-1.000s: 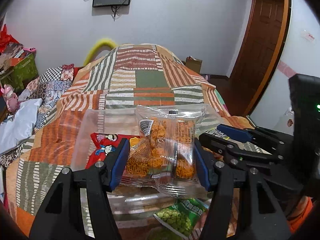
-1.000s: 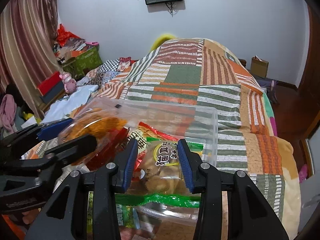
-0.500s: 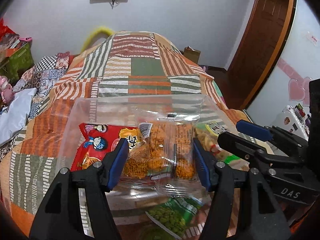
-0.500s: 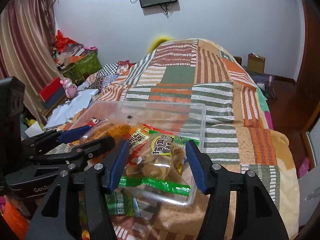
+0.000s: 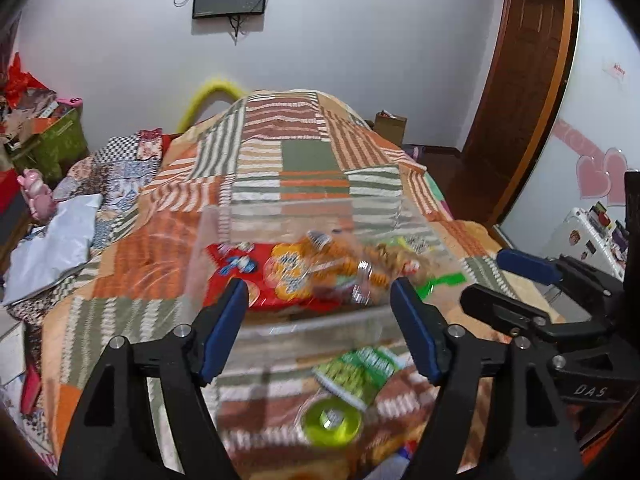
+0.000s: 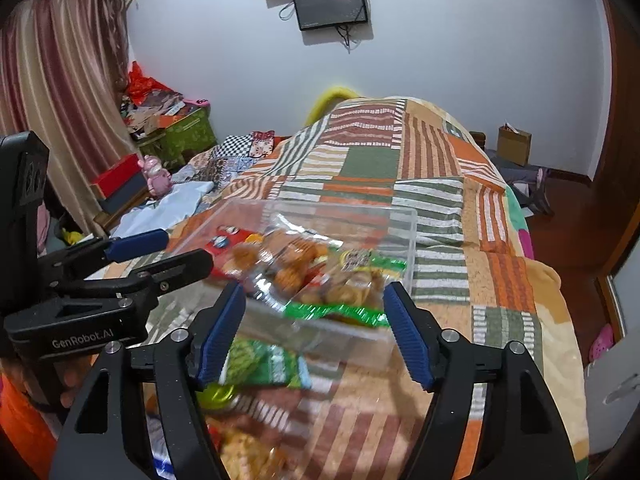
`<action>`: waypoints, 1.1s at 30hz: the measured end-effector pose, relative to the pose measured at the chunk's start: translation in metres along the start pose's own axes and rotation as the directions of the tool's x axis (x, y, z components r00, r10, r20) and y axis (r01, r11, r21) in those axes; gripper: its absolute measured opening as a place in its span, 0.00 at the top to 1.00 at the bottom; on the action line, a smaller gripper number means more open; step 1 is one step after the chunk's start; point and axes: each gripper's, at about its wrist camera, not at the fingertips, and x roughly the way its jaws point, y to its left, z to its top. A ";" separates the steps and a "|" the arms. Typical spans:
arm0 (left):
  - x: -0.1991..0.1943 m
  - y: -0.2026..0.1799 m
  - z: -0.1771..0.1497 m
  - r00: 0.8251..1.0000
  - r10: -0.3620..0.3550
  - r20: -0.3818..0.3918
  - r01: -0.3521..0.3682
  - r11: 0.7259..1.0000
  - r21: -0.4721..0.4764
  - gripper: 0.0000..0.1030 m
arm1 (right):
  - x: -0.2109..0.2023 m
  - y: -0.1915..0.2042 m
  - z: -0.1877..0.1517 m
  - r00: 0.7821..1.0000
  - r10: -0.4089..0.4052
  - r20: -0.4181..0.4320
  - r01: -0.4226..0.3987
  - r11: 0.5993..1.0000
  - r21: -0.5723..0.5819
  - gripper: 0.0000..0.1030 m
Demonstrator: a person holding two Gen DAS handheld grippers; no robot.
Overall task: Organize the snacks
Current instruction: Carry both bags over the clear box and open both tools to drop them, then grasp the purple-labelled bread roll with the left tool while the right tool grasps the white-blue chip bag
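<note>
Here, both grippers hang over a clear bin (image 5: 224, 224) that sits on a striped quilt (image 5: 304, 160). The left gripper (image 5: 320, 320) has its jaws apart, having just been opening, and nothing sits between the blue pads; the bin's near rim shows through the gap. The right gripper (image 6: 314, 322) likewise stands with jaws apart after just opening, its pads clear of the packets beyond them.

Inside the bin lie several snacks: a red packet (image 5: 232, 276) at the left, a clear bag of orange pieces (image 6: 292, 264) across the middle, and a green-edged bag (image 6: 352, 304) at the right. All are smeared by motion blur, so print and edges are hard to read, and how the bags overlap cannot be told exactly.

Outside the bin, just in front of its near wall, lies a green pea packet (image 5: 360, 368), with a yellow-green round thing (image 5: 330, 420) below it, too blurred to identify. More packets at the bottom edge of the right view are cut off by the gripper's arms and blurred beyond naming. An orange sleeve (image 6: 20, 420) shows at the lower left there, partly hidden behind the left gripper.
</note>
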 end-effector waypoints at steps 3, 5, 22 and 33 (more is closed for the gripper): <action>-0.015 0.007 -0.013 1.000 0.023 -0.010 -0.023 1.000 0.003 0.28 | -0.008 0.009 -0.010 1.000 -0.001 -0.007 0.001 1.000 -0.017 0.31; -0.023 0.011 -0.021 0.999 0.037 -0.015 -0.037 0.999 0.000 0.28 | -0.012 0.016 -0.016 1.000 0.010 -0.017 -0.011 1.000 -0.025 0.31; -0.066 0.058 -0.115 0.982 0.133 -0.135 -0.143 0.987 -0.068 0.26 | -0.018 0.063 -0.073 0.985 0.117 -0.129 -0.118 0.993 -0.001 0.25; -0.067 0.073 -0.170 0.959 0.142 -0.244 -0.175 0.977 -0.120 0.25 | 0.001 0.090 -0.108 0.957 0.145 -0.250 -0.153 0.988 -0.015 0.20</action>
